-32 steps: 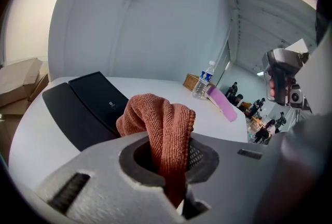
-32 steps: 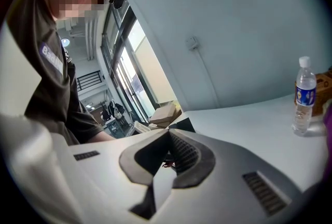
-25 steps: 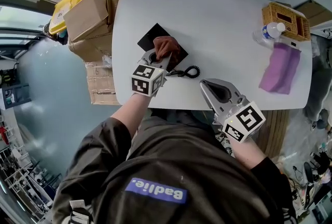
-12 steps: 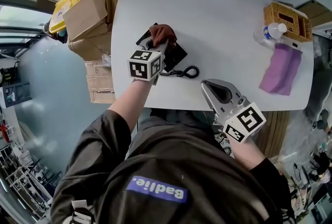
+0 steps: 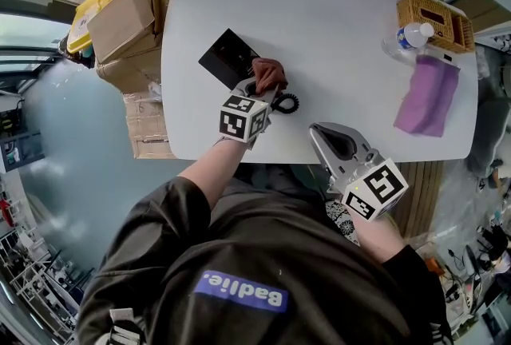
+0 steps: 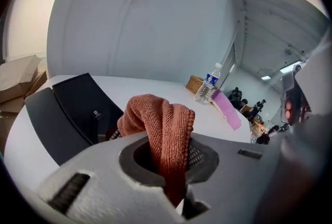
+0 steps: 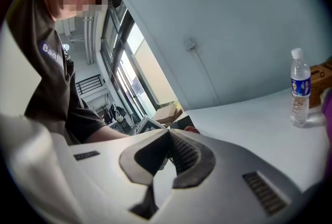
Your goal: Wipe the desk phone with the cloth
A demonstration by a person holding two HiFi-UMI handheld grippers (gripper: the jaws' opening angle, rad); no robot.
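Observation:
The black desk phone point(image 5: 226, 57) lies on the white table point(image 5: 343, 40) near its left end, with its coiled cord point(image 5: 288, 102) on the near side. My left gripper point(image 5: 259, 89) is shut on a rust-brown cloth point(image 5: 269, 72), which rests at the phone's near right edge and hides that part. In the left gripper view the cloth point(image 6: 158, 119) bunches up out of the left gripper point(image 6: 167, 137), with the phone point(image 6: 72, 106) just behind it to the left. My right gripper point(image 5: 318, 132) hovers shut and empty over the table's near edge; the right gripper point(image 7: 167, 132) shows its jaw tips touching.
A water bottle point(image 5: 407, 38), a wicker basket point(image 5: 435, 20) and a purple cloth point(image 5: 429, 94) sit at the table's far right. Cardboard boxes point(image 5: 124, 24) are stacked off the left end. The person's torso is close against the near edge.
My left gripper has drawn the cloth from the phone's far left part back toward me and rightward to its near right edge. The right gripper has stayed put.

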